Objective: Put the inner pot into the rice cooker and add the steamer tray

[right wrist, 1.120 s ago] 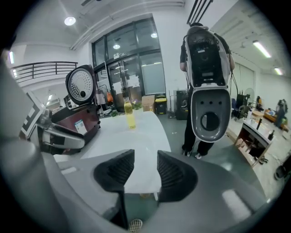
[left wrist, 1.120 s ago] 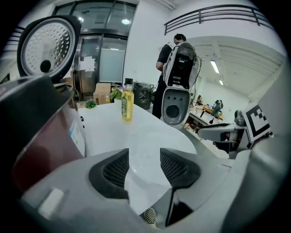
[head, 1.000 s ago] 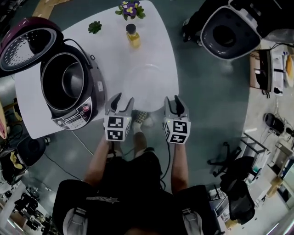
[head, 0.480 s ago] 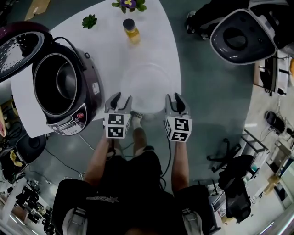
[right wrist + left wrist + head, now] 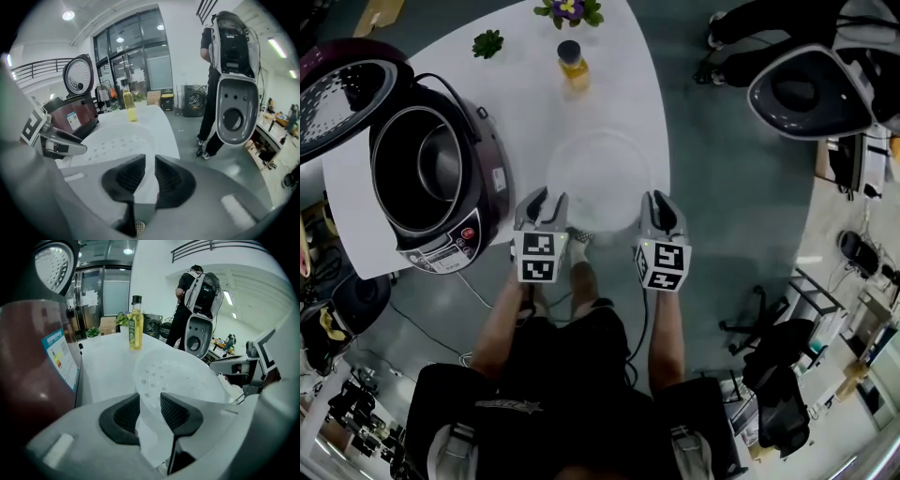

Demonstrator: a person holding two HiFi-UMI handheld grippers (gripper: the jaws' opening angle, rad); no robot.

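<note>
The person stands at the near edge of the table point(image 5: 516, 103) with a tool in each hand. The left gripper point(image 5: 546, 197) and the right gripper point(image 5: 661, 199) are both on the near rim of the steamer tray point(image 5: 600, 173), one at each side. Their jaws have just been closing. The left pair pinches the pale rim with a moderate gap. The right pair is drawn in much tighter on a thinner part of the rim.

The tray itself, see-through white with small holes in its floor, sits flat on the table just beyond the grippers and does not look lifted yet.

Off to the left, the rice cooker point(image 5: 483, 178) has its lid point(image 5: 337, 89) thrown back, and the inner pot point(image 5: 422, 169) is already seated inside it. I'd say the first half of the job is done. What's left is to raise the tray, carry it across to the left and set it down into the pot's mouth.

Further back on the table are a bottle point(image 5: 573, 64) of yellow oil, a small green plant point(image 5: 487, 43) and a pot of flowers point(image 5: 569, 9).
</note>
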